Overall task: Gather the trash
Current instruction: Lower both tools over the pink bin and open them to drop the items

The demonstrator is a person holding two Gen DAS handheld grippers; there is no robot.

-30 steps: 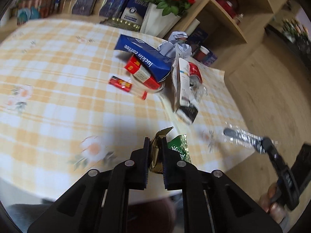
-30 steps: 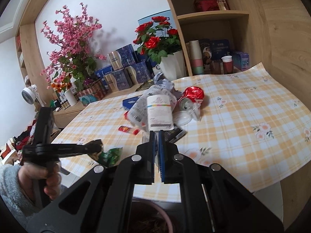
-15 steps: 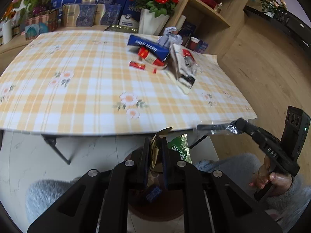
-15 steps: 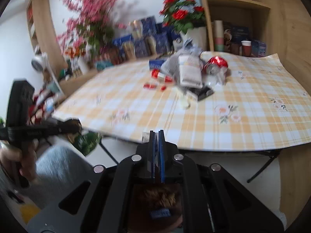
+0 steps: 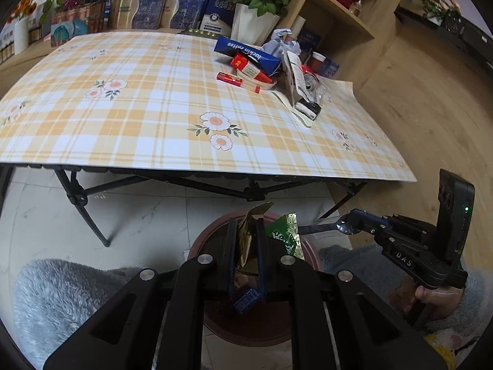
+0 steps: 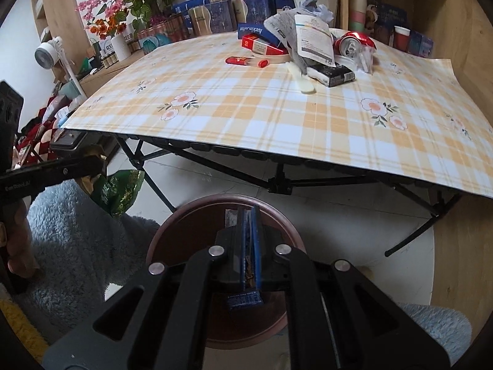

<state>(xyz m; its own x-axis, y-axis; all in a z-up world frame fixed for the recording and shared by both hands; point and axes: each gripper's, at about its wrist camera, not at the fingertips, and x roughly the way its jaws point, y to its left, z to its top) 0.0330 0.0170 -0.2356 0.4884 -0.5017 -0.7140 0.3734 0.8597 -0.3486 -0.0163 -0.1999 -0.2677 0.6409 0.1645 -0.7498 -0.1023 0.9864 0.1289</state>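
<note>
Both grippers over the bin, each nipping a piece of trash.

In the left wrist view, our left gripper (image 5: 246, 243) at bottom centre has its fingers pinched nearly closed on a gold and green wrapper (image 5: 282, 234), above the brown bin (image 5: 215, 317) on the floor. At right, our right gripper (image 5: 351, 226) holds a clear crinkled wrapper (image 5: 320, 229). More trash sits in a pile (image 5: 277, 64) at the upper right of the worktop (image 5: 138, 117). In the right wrist view, the right gripper's fingers (image 6: 240, 231) are fully closed, a sliver of clear wrapper showing at their tips over the bin. The left gripper with the green wrapper shows at the left edge.
</note>
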